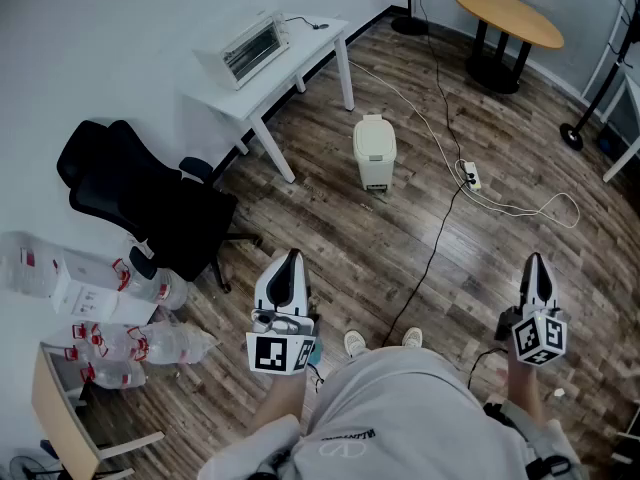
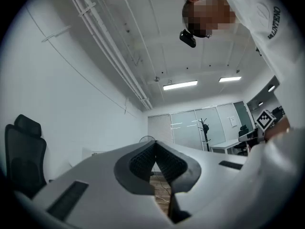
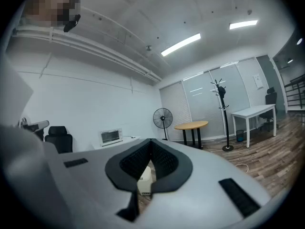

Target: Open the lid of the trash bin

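I see the trash bin (image 1: 375, 152) standing on the wood floor (image 1: 500, 258), well away in front of me, near the white table (image 1: 300, 53); its lid is down; my left gripper (image 1: 291, 258) is pinched tight with nothing in it; my right gripper (image 1: 535, 261) is pinched tight too and holds nothing; both are far from the bin; in the right gripper view the bin peeks through the gap under the jaws

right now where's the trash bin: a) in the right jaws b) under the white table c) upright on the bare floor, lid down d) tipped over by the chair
C: the trash bin stands upright on the wood floor beside the white table, its lid down.
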Action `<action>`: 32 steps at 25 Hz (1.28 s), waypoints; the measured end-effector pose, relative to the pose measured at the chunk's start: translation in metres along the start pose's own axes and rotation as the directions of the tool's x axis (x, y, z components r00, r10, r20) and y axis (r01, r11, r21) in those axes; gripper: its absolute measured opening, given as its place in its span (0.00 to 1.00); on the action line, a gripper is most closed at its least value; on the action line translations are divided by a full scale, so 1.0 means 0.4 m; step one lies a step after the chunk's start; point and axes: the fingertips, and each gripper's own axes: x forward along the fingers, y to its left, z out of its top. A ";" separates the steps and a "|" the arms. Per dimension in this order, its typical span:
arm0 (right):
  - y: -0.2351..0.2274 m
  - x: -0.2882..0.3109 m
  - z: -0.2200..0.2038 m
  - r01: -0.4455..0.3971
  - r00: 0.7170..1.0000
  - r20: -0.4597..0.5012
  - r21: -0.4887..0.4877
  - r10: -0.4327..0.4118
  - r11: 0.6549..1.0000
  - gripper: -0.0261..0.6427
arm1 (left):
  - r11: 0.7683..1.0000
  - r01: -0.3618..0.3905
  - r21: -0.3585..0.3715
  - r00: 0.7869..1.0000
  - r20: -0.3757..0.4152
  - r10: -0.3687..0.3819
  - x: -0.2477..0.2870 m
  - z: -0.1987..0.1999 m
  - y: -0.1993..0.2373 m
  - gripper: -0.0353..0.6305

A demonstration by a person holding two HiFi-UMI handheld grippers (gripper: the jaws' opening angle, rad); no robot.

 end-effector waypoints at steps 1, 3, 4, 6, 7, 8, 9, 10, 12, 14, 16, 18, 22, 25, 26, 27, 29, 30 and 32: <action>0.009 0.006 0.000 -0.003 1.000 -0.003 -0.001 0.003 1.000 0.06 | 1.000 0.001 -0.002 1.000 0.002 -0.001 0.004 0.000 0.005 0.05; 0.027 0.017 0.000 -0.009 1.000 -0.008 -0.003 0.009 1.000 0.06 | 1.000 0.002 -0.006 1.000 0.004 -0.002 0.009 0.000 0.015 0.05; 0.036 0.021 0.000 -0.012 1.000 -0.010 -0.005 0.012 1.000 0.06 | 1.000 0.001 -0.009 1.000 0.005 -0.001 0.009 -0.001 0.021 0.05; 0.054 0.026 -0.001 -0.017 1.000 -0.012 -0.012 0.016 1.000 0.06 | 1.000 0.000 -0.016 1.000 0.004 0.001 0.005 -0.006 0.037 0.05; 0.064 0.029 -0.001 -0.017 1.000 -0.014 -0.017 0.017 1.000 0.06 | 1.000 -0.001 -0.020 1.000 0.004 0.001 0.002 -0.009 0.046 0.05; 0.075 0.032 -0.001 -0.019 1.000 -0.015 -0.021 0.019 1.000 0.06 | 1.000 -0.001 -0.025 1.000 0.003 0.001 -0.001 -0.014 0.056 0.05; 0.087 0.034 -0.001 -0.024 1.000 -0.014 -0.020 0.024 0.999 0.06 | 1.000 -0.002 -0.030 1.000 0.002 0.002 -0.004 -0.018 0.066 0.06; 0.101 0.037 -0.002 -0.035 0.999 -0.012 -0.014 0.035 0.999 0.06 | 0.999 -0.002 -0.036 1.000 0.002 0.002 -0.008 -0.023 0.077 0.05; 0.133 0.038 -0.006 -0.064 0.998 -0.006 0.009 0.064 0.998 0.06 | 0.999 -0.002 -0.048 1.000 0.000 0.002 -0.018 -0.033 0.100 0.05; 0.168 0.037 -0.013 -0.072 0.997 -0.006 0.016 0.072 0.997 0.06 | 0.998 0.006 -0.061 1.000 -0.001 -0.006 -0.030 -0.040 0.125 0.05; 0.204 0.042 -0.019 -0.065 0.998 -0.012 0.006 0.065 0.998 0.06 | 0.997 0.020 -0.071 1.000 -0.002 -0.020 -0.038 -0.047 0.149 0.05; 0.237 0.047 -0.026 -0.058 0.998 -0.012 -0.010 0.058 0.998 0.06 | 0.996 0.038 -0.076 0.999 -0.005 -0.039 -0.044 -0.057 0.170 0.05; 0.294 0.061 -0.049 -0.061 0.998 -0.016 -0.012 0.061 0.998 0.06 | 0.994 0.061 -0.088 0.997 -0.036 -0.065 -0.046 -0.092 0.198 0.05; 0.327 0.079 -0.066 -0.077 0.997 -0.031 -0.021 0.076 0.997 0.06 | 0.994 0.064 -0.084 0.997 -0.047 -0.068 -0.047 -0.101 0.214 0.05; 0.332 0.090 -0.070 -0.079 0.996 -0.032 -0.020 0.078 0.997 0.06 | 0.994 0.063 -0.084 0.997 -0.048 -0.067 -0.041 -0.105 0.221 0.05; 0.336 0.102 -0.073 -0.080 0.996 -0.032 -0.014 0.079 0.997 0.06 | 0.994 0.060 -0.087 0.997 -0.049 -0.065 -0.034 -0.109 0.227 0.05; 0.343 0.125 -0.077 -0.082 0.996 -0.034 -0.003 0.082 0.997 0.06 | 0.994 0.056 -0.094 0.997 -0.048 -0.060 -0.018 -0.113 0.237 0.05; 0.347 0.139 -0.080 -0.086 0.996 -0.036 -0.002 0.086 0.996 0.06 | 0.994 0.055 -0.093 0.997 -0.046 -0.059 -0.010 -0.113 0.240 0.05; 0.347 0.173 -0.084 -0.094 0.995 -0.039 0.002 0.094 0.996 0.06 | 0.994 0.056 -0.089 0.997 -0.040 -0.060 0.014 -0.115 0.243 0.05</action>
